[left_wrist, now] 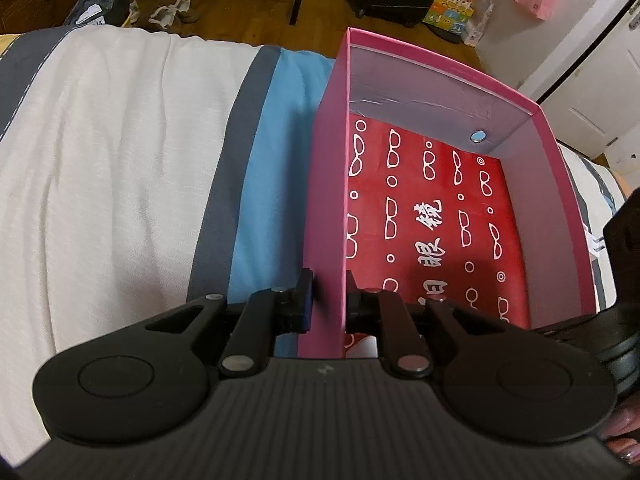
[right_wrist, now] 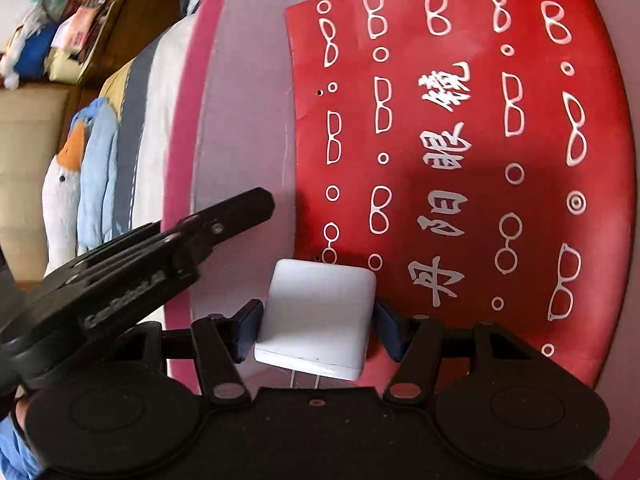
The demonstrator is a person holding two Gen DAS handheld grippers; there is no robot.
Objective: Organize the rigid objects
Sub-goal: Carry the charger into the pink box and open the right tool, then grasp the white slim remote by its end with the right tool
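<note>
Bedspread underneath; left gripper pinches box wall, right gripper grips charger, prongs half-hidden.

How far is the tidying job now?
Done: the left gripper is clamped on the pink box wall. In hand: the right gripper holds the white charger over the box's red floor. Left: releasing it inside.

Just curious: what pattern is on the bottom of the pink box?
Red, with white outlines of glasses, small circles and Chinese characters on the box bottom; clearest from the right wrist camera.
</note>
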